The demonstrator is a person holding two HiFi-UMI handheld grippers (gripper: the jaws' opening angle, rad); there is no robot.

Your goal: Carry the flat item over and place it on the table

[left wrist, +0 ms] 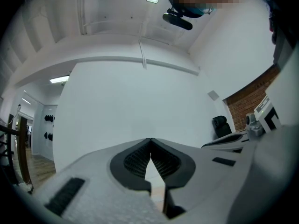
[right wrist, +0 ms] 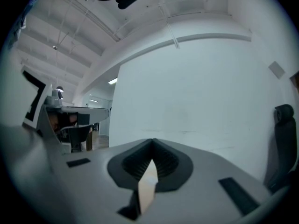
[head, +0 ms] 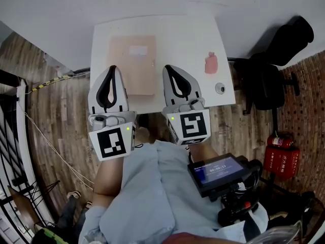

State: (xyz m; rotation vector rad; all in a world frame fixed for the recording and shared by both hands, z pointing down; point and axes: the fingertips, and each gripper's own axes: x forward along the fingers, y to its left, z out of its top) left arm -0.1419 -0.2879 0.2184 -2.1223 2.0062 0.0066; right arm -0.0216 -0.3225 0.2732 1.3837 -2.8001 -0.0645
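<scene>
A flat tan folder (head: 133, 65) with a pale label lies on the white table (head: 172, 34), toward its left half. My left gripper (head: 112, 68) is held over the table's near edge at the folder's left side, jaws shut and empty. My right gripper (head: 168, 67) is level with it just right of the folder, also shut on nothing. In the left gripper view the left gripper (left wrist: 150, 140) has its dark pads meeting at the tip and faces a white wall. The right gripper view shows the same of the right gripper (right wrist: 152, 141).
A pink item (head: 211, 63) and a small round grey object (head: 220, 88) sit on the table's right side. A black office chair (head: 269, 80) stands right of the table, red fire extinguishers (head: 280, 159) beyond it. A screen device (head: 219, 172) hangs at the person's waist.
</scene>
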